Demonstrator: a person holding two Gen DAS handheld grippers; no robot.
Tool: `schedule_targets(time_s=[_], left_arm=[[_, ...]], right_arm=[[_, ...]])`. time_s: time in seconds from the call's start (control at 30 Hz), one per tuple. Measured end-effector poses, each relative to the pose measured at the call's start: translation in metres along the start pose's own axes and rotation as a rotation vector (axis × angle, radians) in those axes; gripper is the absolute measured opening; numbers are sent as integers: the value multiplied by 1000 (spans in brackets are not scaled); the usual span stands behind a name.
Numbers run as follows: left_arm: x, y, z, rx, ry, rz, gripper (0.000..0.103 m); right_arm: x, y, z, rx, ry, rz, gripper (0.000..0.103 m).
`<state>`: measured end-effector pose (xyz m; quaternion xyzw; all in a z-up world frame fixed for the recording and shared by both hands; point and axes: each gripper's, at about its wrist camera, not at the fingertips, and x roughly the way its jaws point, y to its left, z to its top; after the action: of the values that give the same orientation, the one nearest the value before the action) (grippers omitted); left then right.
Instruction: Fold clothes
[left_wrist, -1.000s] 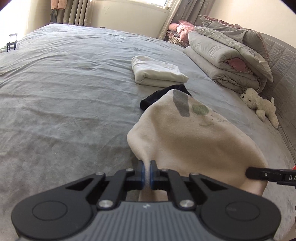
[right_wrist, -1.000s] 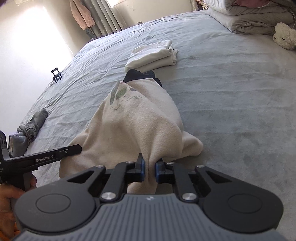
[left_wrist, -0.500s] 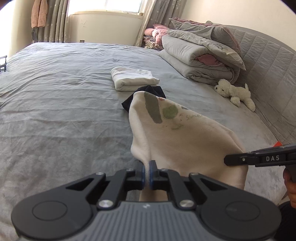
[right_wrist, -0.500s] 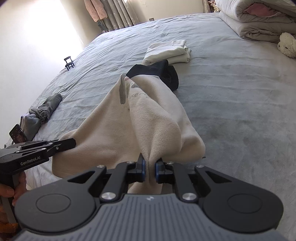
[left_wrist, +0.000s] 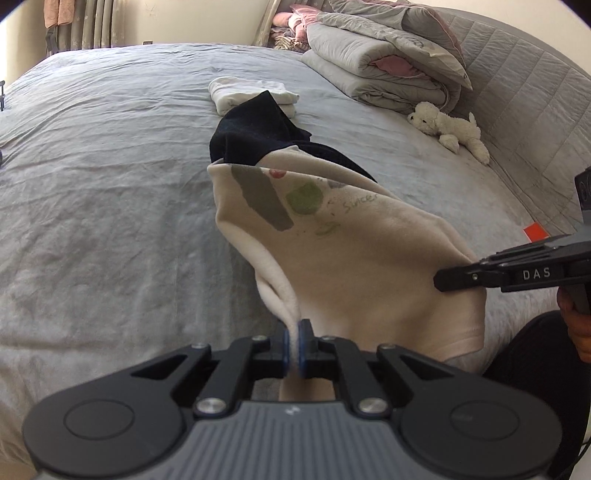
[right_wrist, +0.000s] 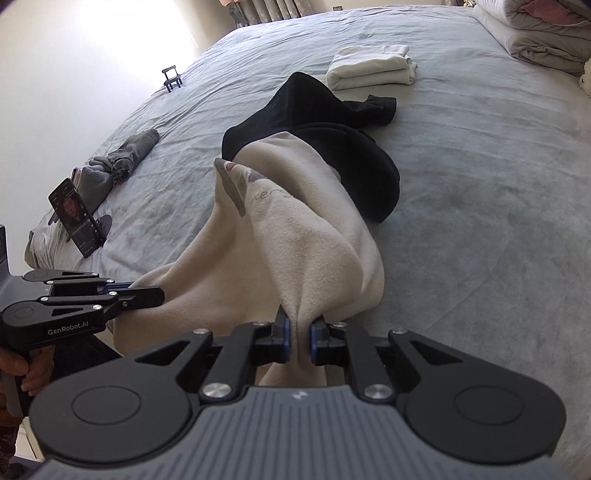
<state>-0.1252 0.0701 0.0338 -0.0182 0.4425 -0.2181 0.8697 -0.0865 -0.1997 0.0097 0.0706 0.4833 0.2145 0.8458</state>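
A cream fleece sweatshirt (left_wrist: 354, 251) with grey and green printed patches hangs between both grippers above the grey bed. My left gripper (left_wrist: 294, 345) is shut on one bottom corner of it; my right gripper (right_wrist: 299, 338) is shut on a bunched fold at the other corner. The same cream sweatshirt (right_wrist: 280, 236) stretches away toward its black upper part (right_wrist: 314, 133), which trails on the sheet. The black part (left_wrist: 258, 129) rises behind the print in the left wrist view. Each gripper shows at the edge of the other's view.
A folded white garment (left_wrist: 255, 94) lies further up the grey bed (left_wrist: 92, 166). Rolled duvets (left_wrist: 384, 55) and a white plush dog (left_wrist: 447, 127) sit by the headboard. A phone on a stand (right_wrist: 75, 218) and crumpled grey clothes (right_wrist: 122, 158) lie at the left edge.
Both grippers have pulled the sweatshirt back toward me and lifted it. More of the black upper part has come off the bed, and the garment has drawn away from the folded white one.
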Motion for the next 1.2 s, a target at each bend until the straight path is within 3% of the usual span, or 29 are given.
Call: schedule_targets(time_s=[0.23,0.27,0.3,0.33,0.37,0.43,0.47,0.9,1.07,1.2], left_arm=[[19,5,-9,-4,95,0,8],[20,6,-7,-11,102,-6,13],[19,8,-5,-16,105,-14,26],[18,9,-3,-21,104,-20,34],[16,11,0,-26,96,-24,48],[12,12,6,-23,72,-20,51],[11,12,11,-24,61,-16,53],[35,39,82,-76,-54,72,56],[56,54,104,-139,-63,54,56],[70,65,110,-154,-75,38,50]], right_arm=[[19,-4,-16,33,66,-6,18],[21,-5,-17,41,73,-8,18],[22,-6,-17,47,77,-9,19],[21,-8,-15,53,78,-10,25],[19,-9,-14,58,75,-10,41],[12,-10,-10,55,50,-15,62],[9,-9,-8,52,37,-18,64],[8,-7,45,78,-61,-17,64],[20,-6,66,86,-79,-4,64],[34,-6,83,102,-98,20,64]])
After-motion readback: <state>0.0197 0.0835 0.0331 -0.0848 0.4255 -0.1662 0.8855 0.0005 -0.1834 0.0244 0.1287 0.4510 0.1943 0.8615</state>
